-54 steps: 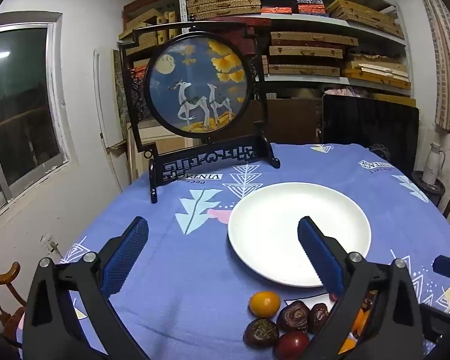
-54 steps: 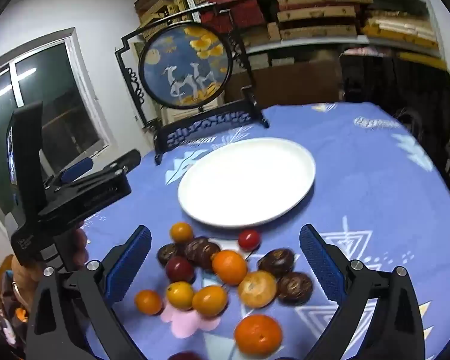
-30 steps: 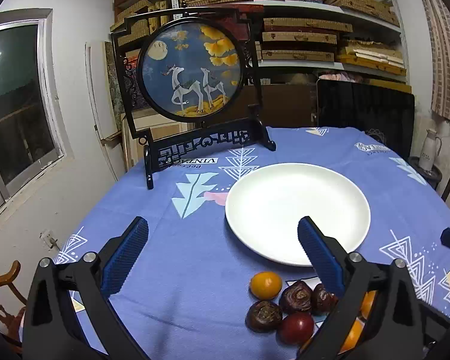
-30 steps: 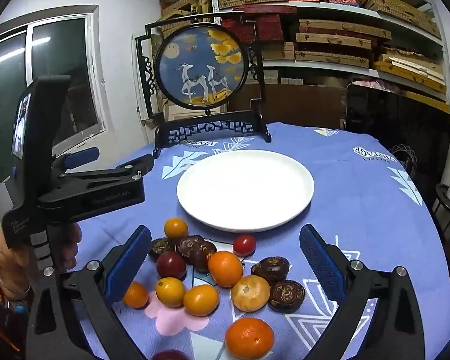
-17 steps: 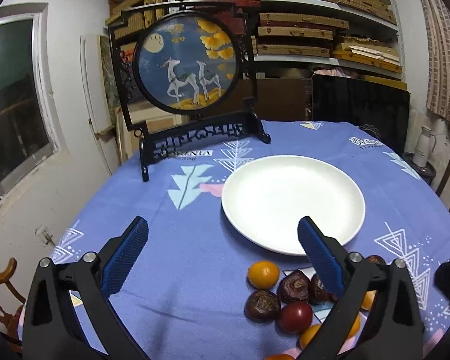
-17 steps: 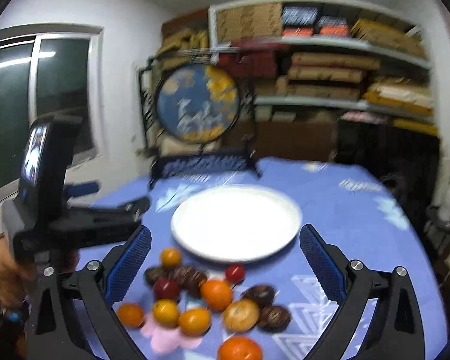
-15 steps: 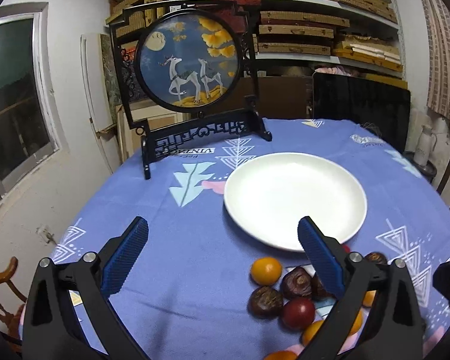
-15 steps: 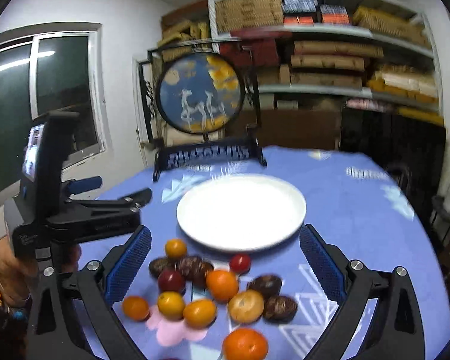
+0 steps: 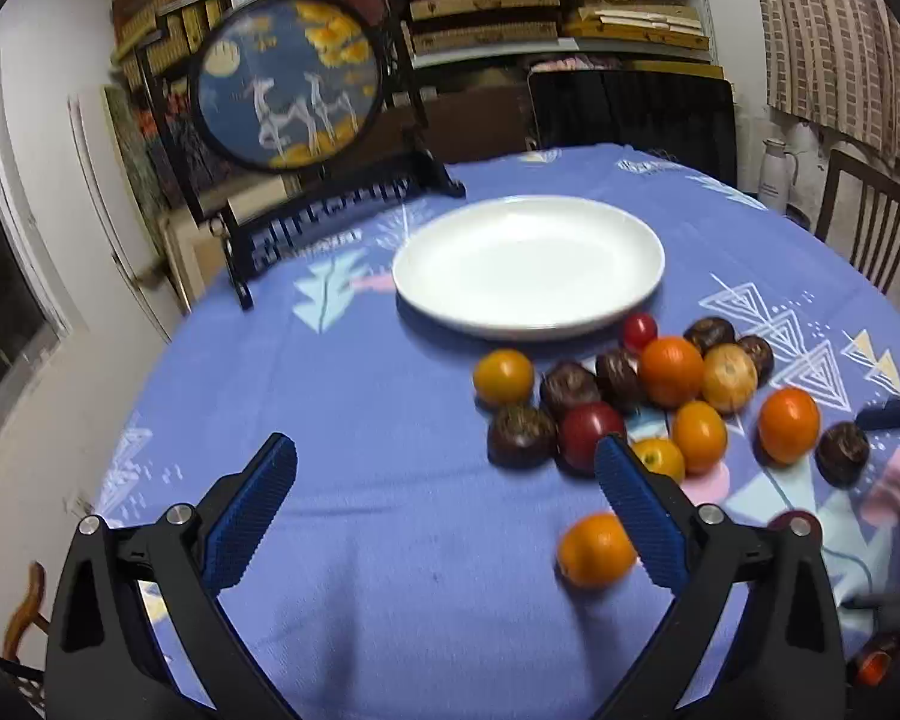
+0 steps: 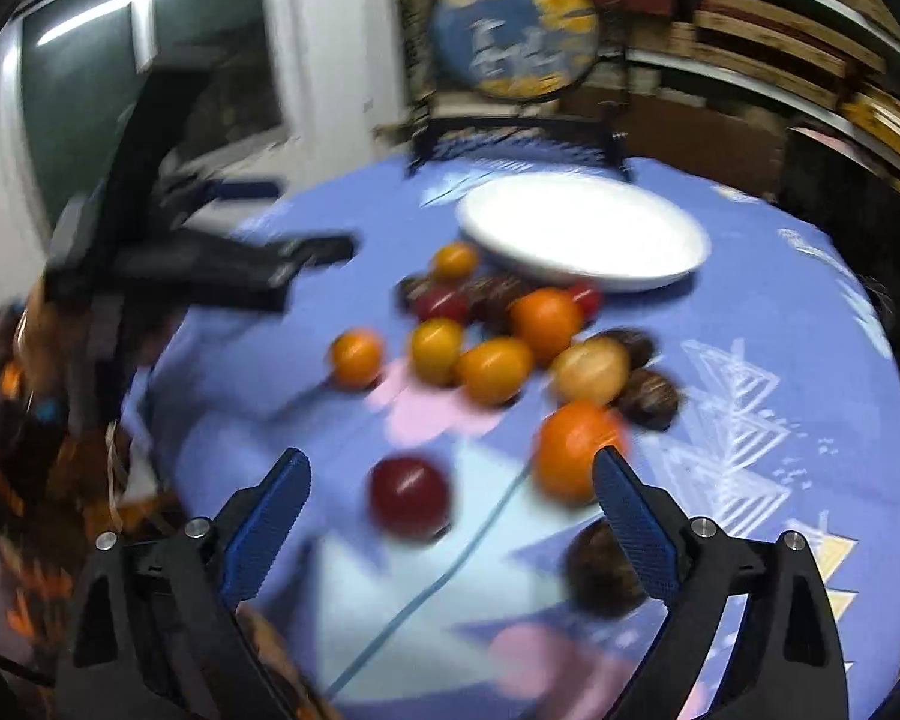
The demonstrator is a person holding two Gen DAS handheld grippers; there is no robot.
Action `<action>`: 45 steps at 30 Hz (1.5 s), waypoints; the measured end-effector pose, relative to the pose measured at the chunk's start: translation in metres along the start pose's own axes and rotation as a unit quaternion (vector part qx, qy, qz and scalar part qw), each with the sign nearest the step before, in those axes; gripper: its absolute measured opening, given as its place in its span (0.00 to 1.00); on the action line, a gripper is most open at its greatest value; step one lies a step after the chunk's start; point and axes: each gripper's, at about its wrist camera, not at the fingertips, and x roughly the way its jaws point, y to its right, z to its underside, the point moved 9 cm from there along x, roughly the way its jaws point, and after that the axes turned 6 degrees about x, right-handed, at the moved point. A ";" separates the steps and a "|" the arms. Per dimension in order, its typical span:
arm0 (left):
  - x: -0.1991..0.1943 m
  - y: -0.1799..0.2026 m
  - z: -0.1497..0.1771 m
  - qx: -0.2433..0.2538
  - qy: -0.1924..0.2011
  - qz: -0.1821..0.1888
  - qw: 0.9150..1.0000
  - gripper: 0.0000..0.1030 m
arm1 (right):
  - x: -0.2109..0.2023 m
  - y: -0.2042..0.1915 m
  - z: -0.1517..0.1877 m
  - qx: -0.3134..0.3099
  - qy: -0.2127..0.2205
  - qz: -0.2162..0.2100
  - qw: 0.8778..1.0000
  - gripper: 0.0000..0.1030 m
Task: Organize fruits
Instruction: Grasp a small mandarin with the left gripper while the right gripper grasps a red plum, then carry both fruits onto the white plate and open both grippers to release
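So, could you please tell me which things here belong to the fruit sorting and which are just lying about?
Part of the job:
- loose fruits on the blue tablecloth
- empty white plate
- left tongs, open
- right tongs, closing, nothing gripped

Just lying about:
- round deer picture on its stand
- shelves of boxes
- white flask

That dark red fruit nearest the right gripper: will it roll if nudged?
Probably. The dark red fruit looks round and smooth and sits alone on flat cloth, so a nudge could send it rolling. Its glossy skin may slip between the pads.

Home dining room, clothed table (image 9: 390, 420), crammed shelves (image 9: 558, 18), chair (image 9: 870, 228)
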 end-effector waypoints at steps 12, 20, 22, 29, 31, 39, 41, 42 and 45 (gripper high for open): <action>0.016 0.037 0.037 0.030 -0.054 0.063 0.996 0.95 | 0.043 -0.012 0.023 0.013 -0.071 -0.020 0.997 0.38; 0.040 0.068 0.039 0.034 -0.082 0.106 0.990 0.71 | 0.031 0.005 0.022 0.033 -0.070 -0.024 0.997 0.38; 0.045 0.071 0.044 0.021 -0.107 0.127 0.986 0.38 | 0.030 0.006 0.022 0.030 -0.068 -0.023 0.997 0.38; 0.030 0.066 0.037 0.020 -0.094 0.131 0.987 0.35 | 0.031 0.010 0.016 0.035 -0.069 -0.030 0.997 0.38; 0.023 0.063 0.022 0.028 -0.077 0.124 0.989 0.35 | 0.029 0.010 0.010 0.034 -0.067 -0.036 0.996 0.38; 0.011 0.027 -0.088 0.023 0.004 0.065 0.998 0.35 | -0.009 0.039 -0.094 0.008 0.034 0.006 0.999 0.38; 0.016 0.014 -0.119 0.008 0.015 0.051 0.999 0.35 | -0.019 0.052 -0.129 0.013 0.065 0.017 0.998 0.39; 0.021 0.008 -0.135 0.001 0.021 0.044 0.999 0.35 | -0.022 0.058 -0.142 0.017 0.076 0.020 0.997 0.39; 0.042 -0.004 -0.159 -0.013 0.017 0.023 1.000 0.36 | -0.017 0.079 -0.176 0.025 0.096 0.033 0.995 0.39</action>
